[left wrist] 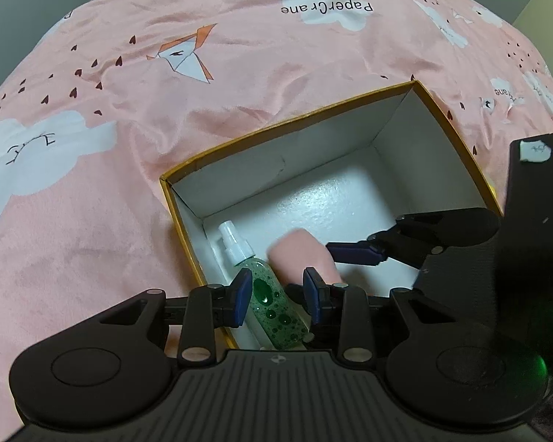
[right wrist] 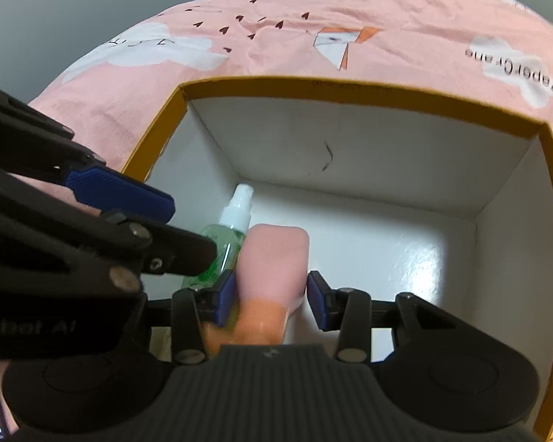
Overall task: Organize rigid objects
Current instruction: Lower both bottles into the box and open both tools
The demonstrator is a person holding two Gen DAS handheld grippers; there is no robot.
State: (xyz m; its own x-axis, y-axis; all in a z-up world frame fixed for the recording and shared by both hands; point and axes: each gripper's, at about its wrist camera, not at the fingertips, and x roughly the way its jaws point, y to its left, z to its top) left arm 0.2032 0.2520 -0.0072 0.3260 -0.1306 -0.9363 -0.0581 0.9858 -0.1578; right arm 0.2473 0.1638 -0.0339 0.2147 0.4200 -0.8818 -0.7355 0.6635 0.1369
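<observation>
An open box (left wrist: 276,127) with a yellow rim and white inside sits on the pink bedcover; it also shows in the right wrist view (right wrist: 350,86). A green spray bottle (left wrist: 272,302) with a white cap lies along the box's left wall, between the open fingers of my left gripper (left wrist: 278,296). A pink tube (right wrist: 272,258) with an orange end lies beside the bottle (right wrist: 226,235), between the fingers of my right gripper (right wrist: 271,298), which stand apart from it on the right side. The tube also shows in the left wrist view (left wrist: 302,254).
The pink bedcover (left wrist: 166,84) with cloud and paper-crane prints surrounds the box. The right half of the box floor (right wrist: 405,246) is bare white. The two grippers are close together over the box's near left corner.
</observation>
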